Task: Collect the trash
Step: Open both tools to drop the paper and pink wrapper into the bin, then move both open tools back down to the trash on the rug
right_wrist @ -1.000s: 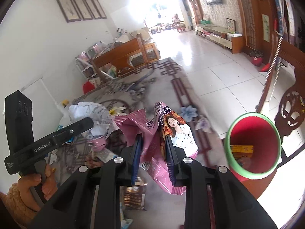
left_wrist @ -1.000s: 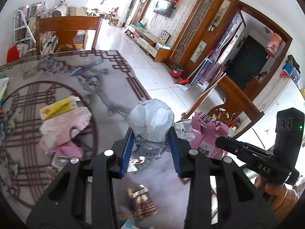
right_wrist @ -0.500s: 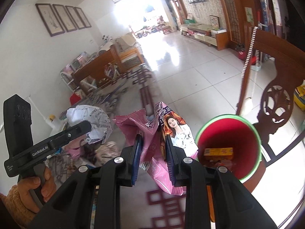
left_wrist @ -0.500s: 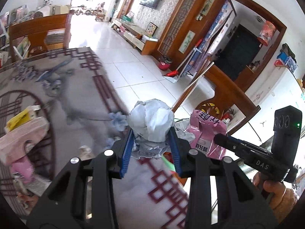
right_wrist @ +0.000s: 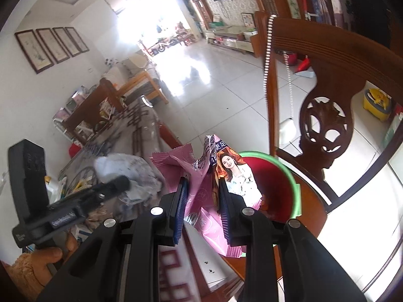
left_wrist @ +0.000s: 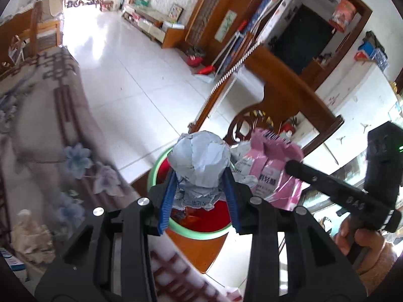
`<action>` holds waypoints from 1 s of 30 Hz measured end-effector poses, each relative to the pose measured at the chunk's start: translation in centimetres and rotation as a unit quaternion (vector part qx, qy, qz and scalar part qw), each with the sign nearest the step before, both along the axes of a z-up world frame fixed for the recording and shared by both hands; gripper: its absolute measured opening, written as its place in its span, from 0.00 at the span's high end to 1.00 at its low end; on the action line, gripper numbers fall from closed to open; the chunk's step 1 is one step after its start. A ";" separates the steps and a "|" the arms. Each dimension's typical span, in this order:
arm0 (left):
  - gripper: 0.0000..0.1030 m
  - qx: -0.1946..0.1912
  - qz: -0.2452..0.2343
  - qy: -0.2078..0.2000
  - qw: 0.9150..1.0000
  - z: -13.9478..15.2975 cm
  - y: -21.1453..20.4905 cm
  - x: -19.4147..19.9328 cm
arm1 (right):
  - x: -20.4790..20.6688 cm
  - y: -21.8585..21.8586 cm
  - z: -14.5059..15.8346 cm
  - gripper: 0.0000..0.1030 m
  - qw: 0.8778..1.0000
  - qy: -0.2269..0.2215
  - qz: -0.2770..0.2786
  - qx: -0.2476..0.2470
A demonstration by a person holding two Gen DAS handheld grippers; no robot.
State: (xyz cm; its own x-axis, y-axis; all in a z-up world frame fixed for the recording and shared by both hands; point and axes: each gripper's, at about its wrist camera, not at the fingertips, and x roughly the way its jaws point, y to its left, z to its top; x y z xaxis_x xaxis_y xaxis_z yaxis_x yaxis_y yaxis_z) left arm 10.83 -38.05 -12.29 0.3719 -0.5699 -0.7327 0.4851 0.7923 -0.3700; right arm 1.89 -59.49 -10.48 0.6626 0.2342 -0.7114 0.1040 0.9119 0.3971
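A tiled living-room floor [left_wrist: 131, 80] stretches back to a bright doorway, and at the near left the patterned cloth of the surface [left_wrist: 37, 130] ends at a rounded edge. Just past that edge a red bin with a green rim [right_wrist: 293, 188] stands on the seat of a carved wooden chair [right_wrist: 325, 120], its mouth tilted up toward both cameras; the chair back rises close behind it, and open floor lies beyond.

The left gripper [left_wrist: 200, 188] is clamped on a crumpled ball of pale grey-blue paper [left_wrist: 201, 161], roundish with no clear long axis, its printed, wrinkled tail hanging down between the blue pads. The ball sits over the near rim of the bin.

The right gripper [right_wrist: 202, 201] is closed narrowly on a pink foil wrapper [right_wrist: 201, 176], held with its long axis roughly upright: the torn, serrated top flares upward and the lower end droops below the pads. One side carries a printed portrait of a woman and faces the bin, whose rim lies just beside and behind it. In the left view the two pieces of trash are nearly touching above the bin.
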 end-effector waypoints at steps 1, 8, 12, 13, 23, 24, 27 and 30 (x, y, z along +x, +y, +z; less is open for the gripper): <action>0.65 0.007 -0.004 0.008 1.000 -0.8 -1.0 0.4 | 0.1 -0.7 -0.2 0.77 1.000 0.002 -0.002 0.000; 0.54 0.028 -0.015 0.041 0.999 -3.7 -4.3 1.7 | 0.7 -3.6 -0.8 0.77 1.000 0.008 -0.008 0.003; 0.32 0.025 0.000 0.037 0.999 -3.8 -4.5 1.6 | 1.1 -4.4 -1.3 0.77 1.000 0.015 -0.008 0.005; 0.31 0.024 0.004 0.037 0.999 -3.6 -4.3 1.6 | 1.3 -4.5 -1.5 0.77 1.000 0.016 -0.007 0.006; 0.28 0.017 0.044 0.013 0.999 -1.5 -1.0 0.7 | 2.5 -4.2 -2.7 0.49 1.000 0.026 -0.005 0.009; 0.28 0.014 0.047 0.011 0.999 -1.3 -0.6 0.6 | 2.5 -4.0 -2.6 0.45 1.000 0.024 -0.008 0.007; 0.28 0.009 0.053 0.008 0.999 -0.9 -0.3 0.4 | 2.4 -3.7 -2.5 0.44 1.000 0.024 -0.007 0.001; 0.28 0.003 0.057 0.001 0.998 -0.4 0.6 -0.2 | 2.2 -3.2 -2.3 0.44 1.000 0.023 -0.006 -0.001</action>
State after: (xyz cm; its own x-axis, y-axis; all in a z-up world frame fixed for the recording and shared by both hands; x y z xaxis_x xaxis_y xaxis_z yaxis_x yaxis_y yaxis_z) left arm 10.59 -37.42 -12.67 0.4326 -0.5202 -0.7364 0.3919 0.8441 -0.3660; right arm 4.12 -62.64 -12.75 0.6323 0.2254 -0.7412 0.1319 0.9114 0.3897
